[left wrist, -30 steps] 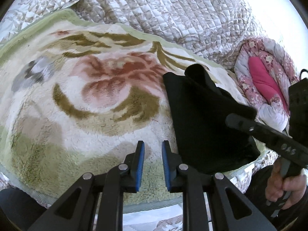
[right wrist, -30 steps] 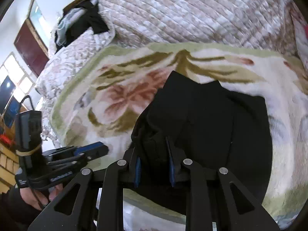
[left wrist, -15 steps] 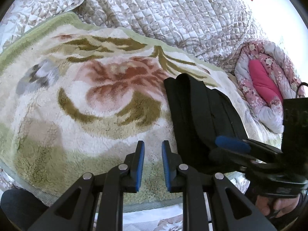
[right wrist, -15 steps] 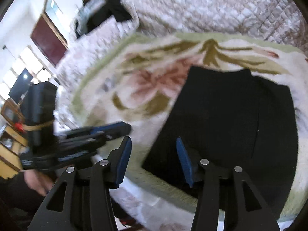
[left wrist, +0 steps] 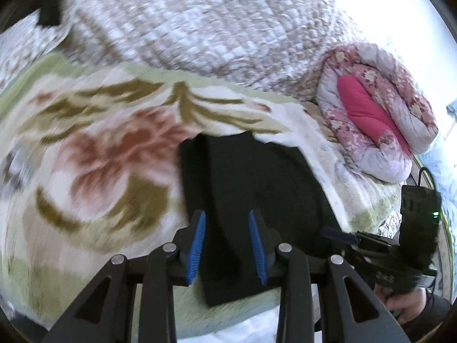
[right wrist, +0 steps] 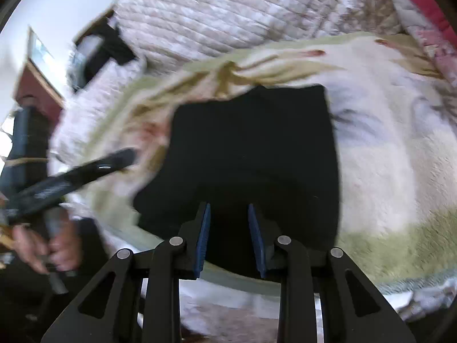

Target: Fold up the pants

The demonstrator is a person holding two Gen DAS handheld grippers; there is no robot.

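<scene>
Left wrist view, nearest: the left gripper [left wrist: 227, 243] is seen with its blue pads parted, having just been opening. The near edge of the black pants [left wrist: 251, 200] lies in line between the pads, but no pad is seen pressing on cloth, so nothing is judged held. In the right wrist view the right gripper [right wrist: 228, 237] is likewise parted over the pants [right wrist: 251, 154]; its jaws have just been closing, yet a gap is seen at both pads and no grip is evident.

The pants are laid as a compact dark rectangle on the floral fleece blanket [left wrist: 94, 165], close to its near hem. A lengthwise layer edge is visible along the left part, which suggests folds already made. The placement near the edge is judged to keep the bundle within reach of both tools. Both grippers are aimed at the near edge, presumably for a further fold or for squaring.

Beyond, a quilted coverlet [left wrist: 200, 28] is noted, and to the right a rolled pink floral quilt [left wrist: 371, 120].

Writing: pale lettering on the side of the left gripper is seen in the right wrist view, blurred and unreadable. No label is seen on the pants.
</scene>
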